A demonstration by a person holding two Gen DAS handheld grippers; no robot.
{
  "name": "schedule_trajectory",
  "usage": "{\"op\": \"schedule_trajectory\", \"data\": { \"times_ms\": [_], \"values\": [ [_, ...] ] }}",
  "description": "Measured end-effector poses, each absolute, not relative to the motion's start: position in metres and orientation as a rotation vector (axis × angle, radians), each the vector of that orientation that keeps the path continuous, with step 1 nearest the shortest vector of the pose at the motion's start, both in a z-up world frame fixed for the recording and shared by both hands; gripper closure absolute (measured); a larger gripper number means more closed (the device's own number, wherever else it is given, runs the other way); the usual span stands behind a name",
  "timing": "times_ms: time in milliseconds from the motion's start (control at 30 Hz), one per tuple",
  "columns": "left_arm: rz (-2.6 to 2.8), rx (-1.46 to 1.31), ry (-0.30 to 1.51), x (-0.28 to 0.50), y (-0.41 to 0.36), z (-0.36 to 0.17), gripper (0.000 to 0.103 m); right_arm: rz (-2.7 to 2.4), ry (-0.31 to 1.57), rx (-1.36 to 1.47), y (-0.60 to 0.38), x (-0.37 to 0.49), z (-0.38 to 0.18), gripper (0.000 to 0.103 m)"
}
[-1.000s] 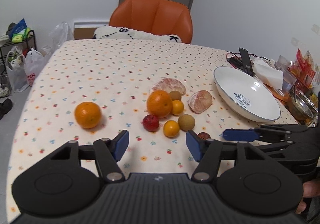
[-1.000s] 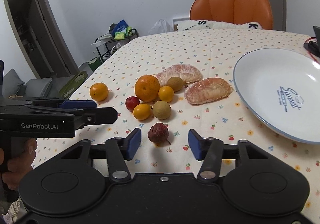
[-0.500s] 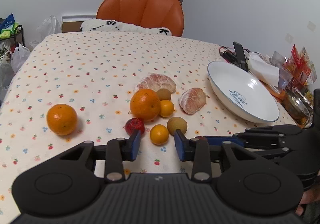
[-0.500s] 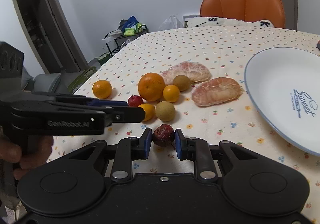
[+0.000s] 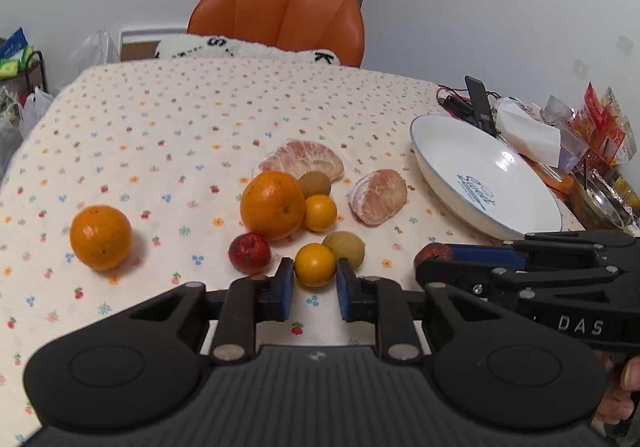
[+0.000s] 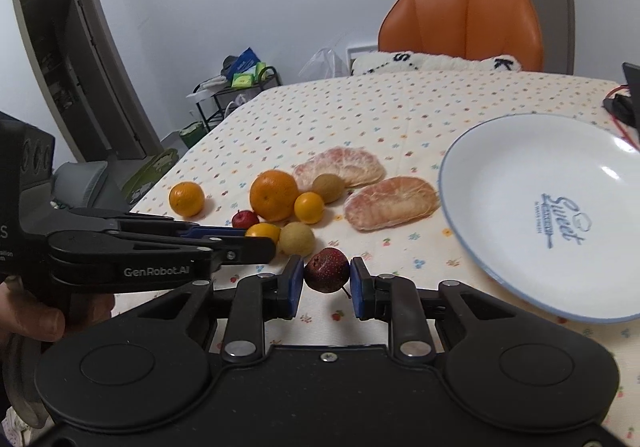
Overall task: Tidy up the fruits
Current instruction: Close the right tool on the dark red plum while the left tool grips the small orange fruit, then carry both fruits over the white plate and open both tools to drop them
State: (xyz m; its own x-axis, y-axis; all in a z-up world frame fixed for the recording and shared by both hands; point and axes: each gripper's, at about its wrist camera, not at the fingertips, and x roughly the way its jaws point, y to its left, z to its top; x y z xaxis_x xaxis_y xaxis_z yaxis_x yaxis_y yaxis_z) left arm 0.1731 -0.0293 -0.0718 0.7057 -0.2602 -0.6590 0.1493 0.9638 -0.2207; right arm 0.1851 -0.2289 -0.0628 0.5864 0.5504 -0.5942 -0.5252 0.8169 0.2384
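In my right wrist view, the right gripper (image 6: 326, 281) sits at the lower centre of the frame, its blue-padded fingers (image 6: 297, 279) clenched on a small dark red speckled fruit with a thin stem (image 6: 327, 270); both pads touch its sides. Whether the fruit rests on the counter (image 6: 360, 119), which is covered in a cream cloth with small flower prints, or is just off it, I cannot tell.

In my left wrist view, the left gripper (image 5: 314, 289) is low at the centre, its fingers narrowly parted on either side of a small round yellow-orange citrus (image 5: 315, 264). The pads sit just beside it, but I cannot tell whether they press on it.

Above that citrus in the frame lies the rest of the cluster: a small shiny red apple-like fruit (image 5: 249, 252) to its left, a dull tan round fruit (image 5: 345, 249) touching it on the right, a large orange (image 5: 273, 205), a second small yellow-orange citrus (image 5: 319, 212), another tan fruit (image 5: 315, 183) and two peeled pink pomelo pieces (image 5: 379, 196). A lone orange (image 5: 100, 237) sits well apart at middle left. The white shallow plate with a blue rim (image 5: 500, 167) is at the right, with no fruit on it.
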Motion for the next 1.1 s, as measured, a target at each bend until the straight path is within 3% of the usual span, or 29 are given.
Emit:
{"op": "schedule_trajectory", "data": {
  "times_ms": [1100],
  "values": [
    [-0.324,-0.062,0.633,0.163,-0.116,-0.013,0.082,0.422,0.589,0.114,-0.324,0.174,-0.037,0.080]
  ]
}}
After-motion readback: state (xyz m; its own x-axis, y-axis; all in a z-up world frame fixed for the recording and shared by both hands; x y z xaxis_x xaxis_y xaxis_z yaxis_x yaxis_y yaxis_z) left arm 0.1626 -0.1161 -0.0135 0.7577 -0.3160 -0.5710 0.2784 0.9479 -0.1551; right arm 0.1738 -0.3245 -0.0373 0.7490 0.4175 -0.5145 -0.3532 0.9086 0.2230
